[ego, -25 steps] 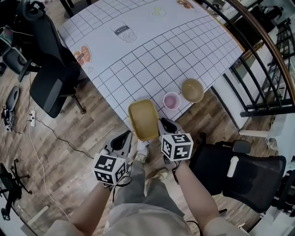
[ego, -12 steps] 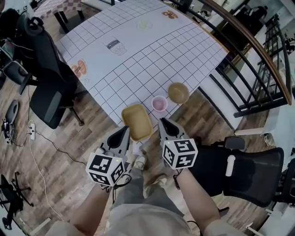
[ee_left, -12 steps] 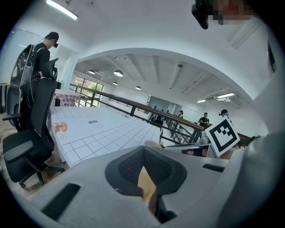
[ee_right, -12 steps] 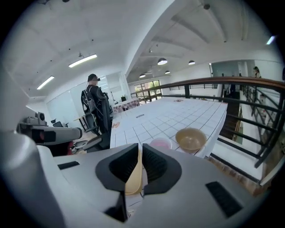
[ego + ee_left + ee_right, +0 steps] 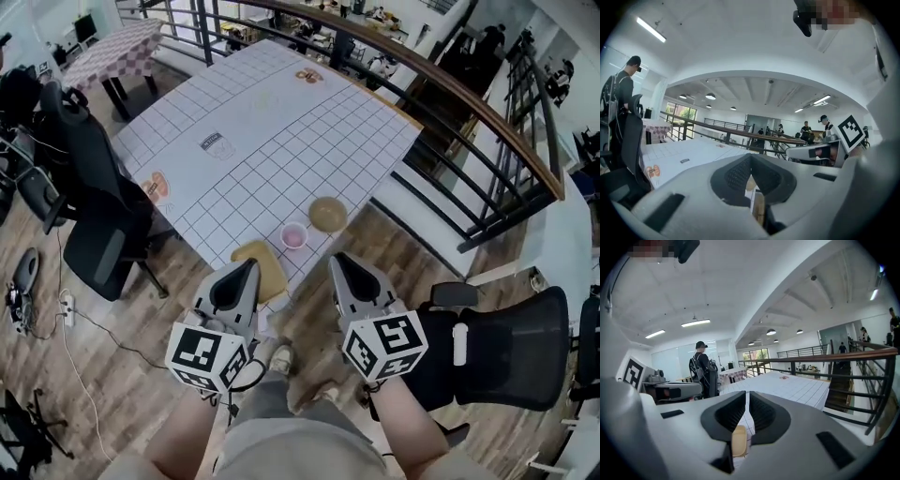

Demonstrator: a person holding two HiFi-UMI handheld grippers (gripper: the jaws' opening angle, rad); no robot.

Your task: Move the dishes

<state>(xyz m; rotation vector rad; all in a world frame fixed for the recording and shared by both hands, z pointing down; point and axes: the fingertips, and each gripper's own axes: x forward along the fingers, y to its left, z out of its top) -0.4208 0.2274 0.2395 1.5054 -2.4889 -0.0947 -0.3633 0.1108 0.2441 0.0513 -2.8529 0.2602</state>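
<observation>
left hand-held gripper (image 5: 249, 265) and right hand-held gripper (image 5: 336, 260) both clenched empty, tray (image 5: 273, 274) lying on the bench (image 5: 253, 122) edge below, between their tips, nearer the left

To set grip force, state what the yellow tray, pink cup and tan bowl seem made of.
Yellow tray: likely plastic or melamine, flat uniform colour, matte.
Pink cup: probably plastic, even pastel, no glint.
Tan bowl: plastic or glazed ceramic; too small to tell.

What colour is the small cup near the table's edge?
The cup is pink, and the head view shows it best.
</observation>
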